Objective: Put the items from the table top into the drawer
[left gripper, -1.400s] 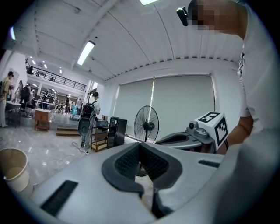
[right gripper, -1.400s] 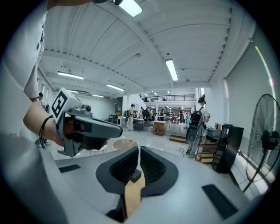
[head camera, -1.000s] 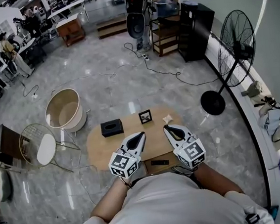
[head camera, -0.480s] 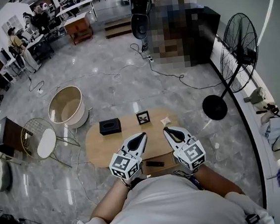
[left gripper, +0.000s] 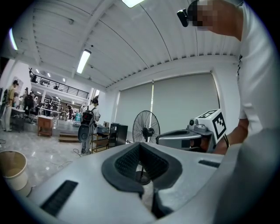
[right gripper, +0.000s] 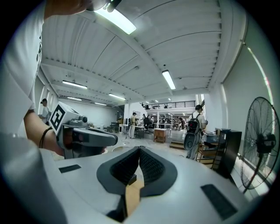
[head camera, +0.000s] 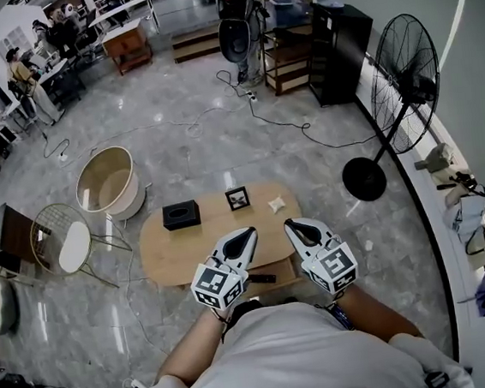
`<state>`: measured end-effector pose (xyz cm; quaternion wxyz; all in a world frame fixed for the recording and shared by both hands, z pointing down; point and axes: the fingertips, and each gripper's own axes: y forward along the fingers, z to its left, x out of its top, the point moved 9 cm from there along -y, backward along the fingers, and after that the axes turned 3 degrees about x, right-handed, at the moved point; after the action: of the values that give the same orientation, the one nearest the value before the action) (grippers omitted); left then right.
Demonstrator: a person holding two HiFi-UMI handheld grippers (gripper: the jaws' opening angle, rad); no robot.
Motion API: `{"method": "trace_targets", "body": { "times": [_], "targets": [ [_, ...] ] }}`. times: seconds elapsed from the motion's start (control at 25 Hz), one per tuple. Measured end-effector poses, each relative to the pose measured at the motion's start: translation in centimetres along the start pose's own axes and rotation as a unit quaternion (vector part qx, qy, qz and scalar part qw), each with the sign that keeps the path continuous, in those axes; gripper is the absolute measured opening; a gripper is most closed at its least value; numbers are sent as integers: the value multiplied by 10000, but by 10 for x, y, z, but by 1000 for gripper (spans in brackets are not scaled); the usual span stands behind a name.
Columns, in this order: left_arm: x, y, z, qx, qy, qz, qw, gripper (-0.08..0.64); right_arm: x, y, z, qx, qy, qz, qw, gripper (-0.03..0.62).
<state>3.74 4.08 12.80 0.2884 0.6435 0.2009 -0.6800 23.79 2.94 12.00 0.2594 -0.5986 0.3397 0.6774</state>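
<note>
We hold both grippers out over the near side of the wooden table (head camera: 166,248). The left gripper (head camera: 246,231) has its jaws pressed together with nothing in them, and so does the right gripper (head camera: 290,223). On the table sit a black box (head camera: 181,214), a small picture frame (head camera: 238,199) and a little pale lump (head camera: 276,203), all apart. We cannot see the drawer well. We think it is best to pick one thing, open the jaws wide early, come in slowly, and squeeze its middle.
</note>
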Motion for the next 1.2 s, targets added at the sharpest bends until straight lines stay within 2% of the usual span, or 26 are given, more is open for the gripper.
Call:
{"method": "trace_targets", "body": {
  "times": [0.48,0.72,0.92,1.2],
  "targets": [
    [-3,-9,30,-344,-74,-21,9994,9,-3,21,20,-321,59,255,9991,28],
    [-7,-13,53,-578,-52,43,9983,9,-7,34,24,-644,153,434,9969,28],
    [-22,-10,74,-617,-170,111,9979,9,-25,42,18,-884,349,619,9935,29],
    [-41,22,86,-606,-313,348,9971,9,-51,52,-16,-966,536,803,9906,29]
  ]
}}
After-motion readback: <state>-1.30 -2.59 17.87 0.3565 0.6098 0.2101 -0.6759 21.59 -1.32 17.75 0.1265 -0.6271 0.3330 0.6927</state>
